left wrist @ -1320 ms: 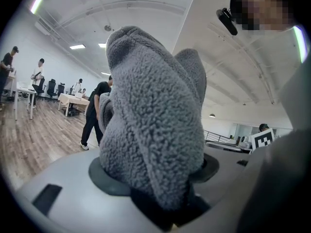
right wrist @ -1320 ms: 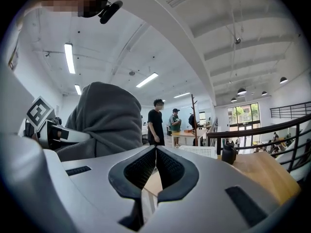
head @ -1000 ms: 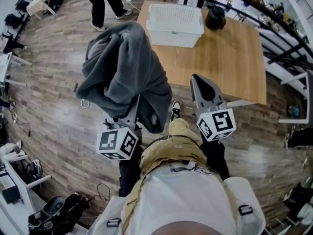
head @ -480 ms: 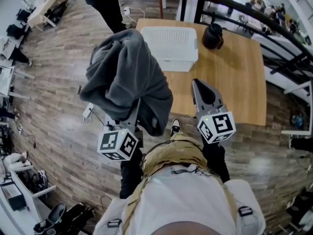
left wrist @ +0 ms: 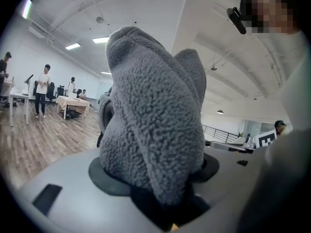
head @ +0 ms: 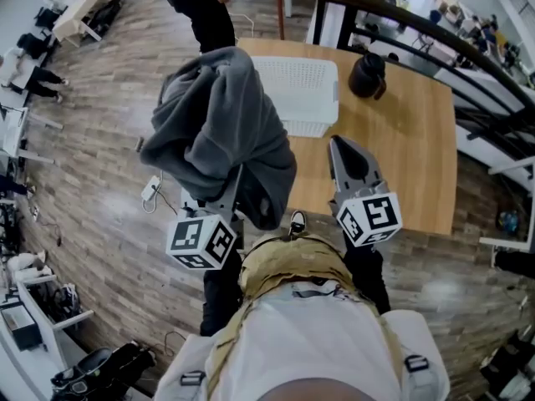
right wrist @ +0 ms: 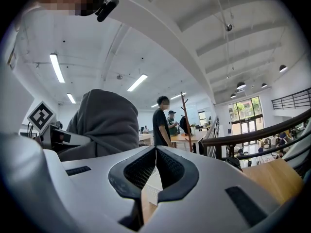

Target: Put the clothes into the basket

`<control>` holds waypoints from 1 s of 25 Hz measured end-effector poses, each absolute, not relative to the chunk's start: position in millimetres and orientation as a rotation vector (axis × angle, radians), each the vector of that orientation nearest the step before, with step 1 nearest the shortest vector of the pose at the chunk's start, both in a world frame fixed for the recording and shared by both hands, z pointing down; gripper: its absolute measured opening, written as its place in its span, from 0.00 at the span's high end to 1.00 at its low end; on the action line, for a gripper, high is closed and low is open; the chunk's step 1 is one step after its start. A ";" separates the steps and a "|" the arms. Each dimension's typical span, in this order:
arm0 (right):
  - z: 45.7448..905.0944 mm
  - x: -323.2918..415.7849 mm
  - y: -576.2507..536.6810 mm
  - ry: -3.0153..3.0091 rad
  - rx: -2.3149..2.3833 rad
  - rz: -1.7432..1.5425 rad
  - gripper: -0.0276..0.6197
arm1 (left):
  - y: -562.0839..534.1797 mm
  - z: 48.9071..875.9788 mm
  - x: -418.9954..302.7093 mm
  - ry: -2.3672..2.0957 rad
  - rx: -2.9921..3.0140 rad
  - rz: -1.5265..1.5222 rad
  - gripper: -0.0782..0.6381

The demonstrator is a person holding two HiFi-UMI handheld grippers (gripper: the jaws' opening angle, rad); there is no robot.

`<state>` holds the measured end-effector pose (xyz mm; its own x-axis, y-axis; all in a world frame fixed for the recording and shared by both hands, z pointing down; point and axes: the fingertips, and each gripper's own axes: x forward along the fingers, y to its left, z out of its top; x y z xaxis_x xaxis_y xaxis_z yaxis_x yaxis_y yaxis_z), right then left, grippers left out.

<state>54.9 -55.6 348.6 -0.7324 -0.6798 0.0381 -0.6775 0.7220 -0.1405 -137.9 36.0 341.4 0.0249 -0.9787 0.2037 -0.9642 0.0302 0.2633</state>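
One grey fleece garment [head: 219, 132] clamped in left gripper [left wrist: 154, 178], just short of white basket [head: 305, 98]. Right gripper [right wrist: 155, 152] closed, empty. Carry step; next, probably clear the rim and release.

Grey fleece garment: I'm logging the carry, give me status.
Left gripper shut on grey fleece garment, held aloft. Right gripper shut, empty. White perforated plastic basket on wooden table ahead, garment not yet in. Black rounded pot beside basket, apart.

Black object [head: 368, 73] on wooden table [head: 401, 157] (bystander [head: 201, 11] beyond).
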 end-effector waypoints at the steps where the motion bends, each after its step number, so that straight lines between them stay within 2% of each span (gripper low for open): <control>1: 349.2 54.8 -57.0 2.900 -1.142 -0.231 0.92 | 32.8 341.7 -138.6 -1.986 1.979 -0.055 0.48; 12: 361.1 55.7 -79.9 2.912 -1.172 -0.270 0.92 | -2.2 354.1 -126.8 -1.907 2.016 -0.012 0.48; 25: 329.1 -1.5 -96.2 2.895 -1.156 -0.169 0.92 | -31.7 345.8 -165.6 -1.869 2.073 -0.006 0.48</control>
